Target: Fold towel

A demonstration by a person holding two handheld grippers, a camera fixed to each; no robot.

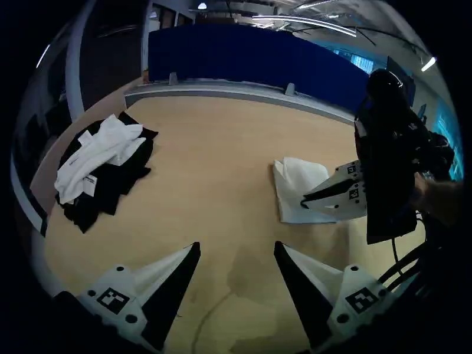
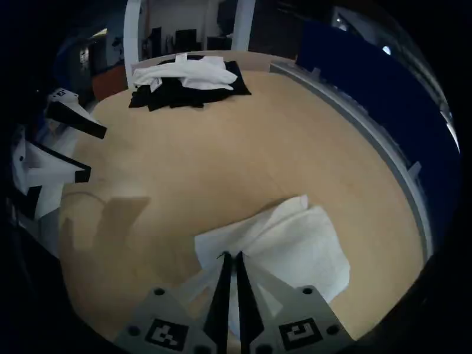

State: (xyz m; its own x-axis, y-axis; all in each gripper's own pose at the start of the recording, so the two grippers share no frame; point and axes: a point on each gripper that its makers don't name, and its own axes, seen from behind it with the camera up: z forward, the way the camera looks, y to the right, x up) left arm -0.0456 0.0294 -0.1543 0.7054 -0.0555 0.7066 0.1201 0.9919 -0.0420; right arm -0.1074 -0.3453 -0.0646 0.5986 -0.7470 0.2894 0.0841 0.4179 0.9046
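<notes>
White towel (image 2: 289, 236) lies folded on wooden counter (image 2: 236, 147). Right gripper (image 2: 232, 255) almost closed, pinches towel edge. Left gripper (image 1: 236, 243) wide open, empty, above counter.

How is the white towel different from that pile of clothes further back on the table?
The towel is all white and lies flat; the pile is white and black cloth, heaped and crumpled. The towel is at the right gripper; the pile lies far from it. Both rest on the table.

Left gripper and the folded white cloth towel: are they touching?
Apart. The left gripper view shows the left gripper open over bare wooden table, the folded white cloth towel lying farther off.
</notes>
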